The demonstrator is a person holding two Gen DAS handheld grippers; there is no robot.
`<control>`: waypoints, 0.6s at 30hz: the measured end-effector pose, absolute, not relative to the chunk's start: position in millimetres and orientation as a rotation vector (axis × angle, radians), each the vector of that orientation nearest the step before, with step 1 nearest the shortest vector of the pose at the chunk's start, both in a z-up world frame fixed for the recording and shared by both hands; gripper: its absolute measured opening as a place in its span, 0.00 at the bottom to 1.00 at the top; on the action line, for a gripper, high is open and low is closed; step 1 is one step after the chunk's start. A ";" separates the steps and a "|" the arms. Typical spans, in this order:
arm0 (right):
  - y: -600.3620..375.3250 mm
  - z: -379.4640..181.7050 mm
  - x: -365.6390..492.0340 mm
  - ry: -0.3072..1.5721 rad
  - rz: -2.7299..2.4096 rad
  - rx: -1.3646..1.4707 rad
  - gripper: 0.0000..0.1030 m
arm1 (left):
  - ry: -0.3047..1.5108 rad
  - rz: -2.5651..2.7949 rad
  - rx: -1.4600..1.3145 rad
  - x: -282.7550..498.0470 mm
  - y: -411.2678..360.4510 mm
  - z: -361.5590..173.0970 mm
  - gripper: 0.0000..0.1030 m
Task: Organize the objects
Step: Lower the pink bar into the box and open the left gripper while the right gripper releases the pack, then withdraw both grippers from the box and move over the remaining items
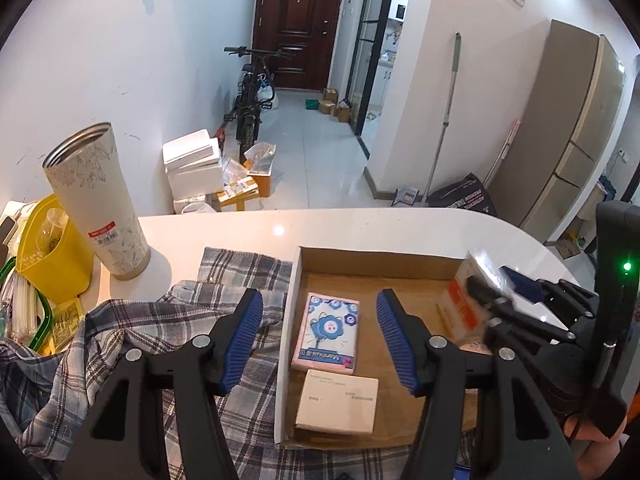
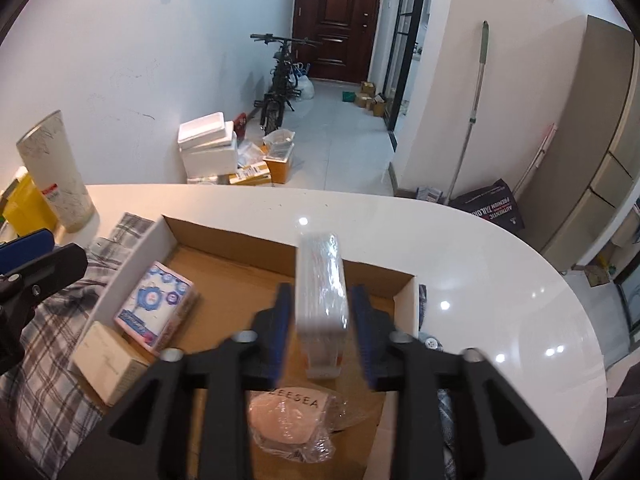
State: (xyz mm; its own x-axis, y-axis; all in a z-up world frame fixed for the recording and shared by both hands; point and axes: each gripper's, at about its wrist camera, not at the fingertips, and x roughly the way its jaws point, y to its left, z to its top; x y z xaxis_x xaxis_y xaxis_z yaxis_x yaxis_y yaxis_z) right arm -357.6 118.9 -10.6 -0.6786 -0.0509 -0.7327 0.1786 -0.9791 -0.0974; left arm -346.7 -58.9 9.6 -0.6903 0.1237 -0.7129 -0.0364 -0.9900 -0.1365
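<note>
On the counter [image 1: 360,224] I saw the cardboard box [image 1: 380,258] lying right of the plaid shirt [image 1: 120,332]. Inside, a tissue pack [image 1: 326,332] lay behind a small carton [image 1: 338,404], the wrapped packet [image 2: 322,292] to their right.

Both views are evenly lit by cool indoor light from above. It glares as small white spots on the glossy worktop [image 2: 480,264], mostly at the right of the right wrist view. Shadows are soft. Fisheye bending curves the walls, with black corners. The clear-wrapped pack [image 2: 322,292] and the right gripper's fingers [image 2: 362,332] are smeared by motion blur.
</note>
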 end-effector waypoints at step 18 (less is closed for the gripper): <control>173.2 88.6 -287.1 0.013 -2.767 0.876 0.81 | -0.052 2.873 -0.936 -279.5 -41.9 99.1 0.60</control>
